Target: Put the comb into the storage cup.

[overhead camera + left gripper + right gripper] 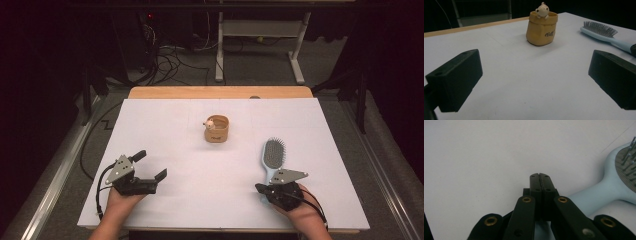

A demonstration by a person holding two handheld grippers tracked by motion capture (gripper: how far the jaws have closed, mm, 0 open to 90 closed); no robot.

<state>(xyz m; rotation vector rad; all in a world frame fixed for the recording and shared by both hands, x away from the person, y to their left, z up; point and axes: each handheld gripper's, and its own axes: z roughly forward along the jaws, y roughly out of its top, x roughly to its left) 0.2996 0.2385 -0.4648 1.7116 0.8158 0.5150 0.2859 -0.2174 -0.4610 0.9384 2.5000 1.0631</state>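
Pale-blue plastic hairbrush (273, 159) lies on the white desk (165, 145) in the high view, bristles up, handle toward the right claw (260, 189), which sits at the handle's end; the left claw (151, 166) rests well apart. It looks light, stiff and somewhat slick, best taken at the narrow handle. In the left gripper view, jaws stand wide with nothing between; the tan pot (541, 29) stands ahead. In the right gripper view, jaws are pressed together, empty, with the handle just beside them.
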